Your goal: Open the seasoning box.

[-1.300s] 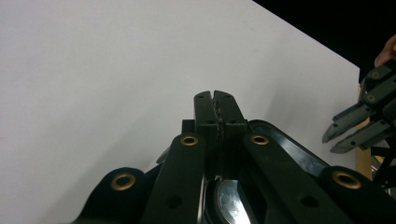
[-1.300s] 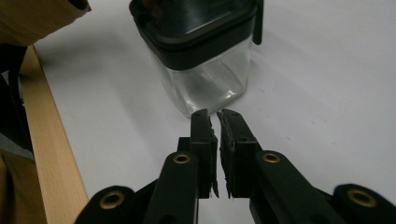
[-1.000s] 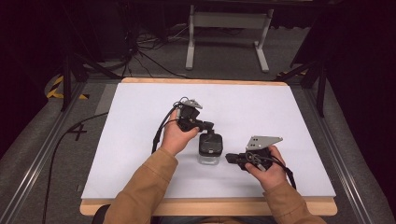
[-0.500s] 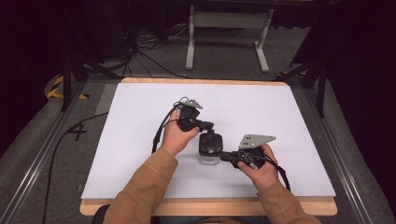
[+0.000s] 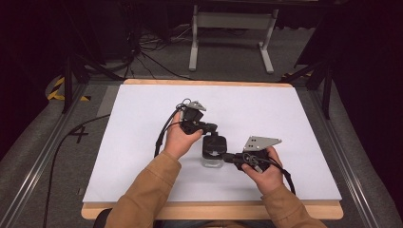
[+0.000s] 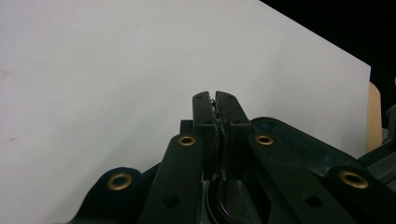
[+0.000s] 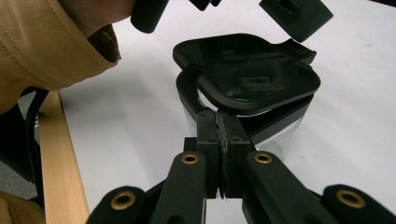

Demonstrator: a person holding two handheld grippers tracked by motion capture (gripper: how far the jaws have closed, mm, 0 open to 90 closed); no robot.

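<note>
Container (image 5: 212, 153) upright, black lid (image 7: 247, 74) tilted; both grippers' jaws closed, right gripper (image 7: 219, 122) touching lid edge

Tan long sleeves (image 5: 142, 194) on both forearms. Left gripper (image 6: 215, 105) and right gripper (image 7: 218, 122): black jaws, brass-ringed rivets. Grey three-cornered plates (image 5: 260, 142) on top; black cables (image 5: 164, 133) trailing.

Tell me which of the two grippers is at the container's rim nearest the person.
The right gripper. Its shut jaws meet the container at its near rim, under the lifted black lid; the left gripper is at the far side.
</note>
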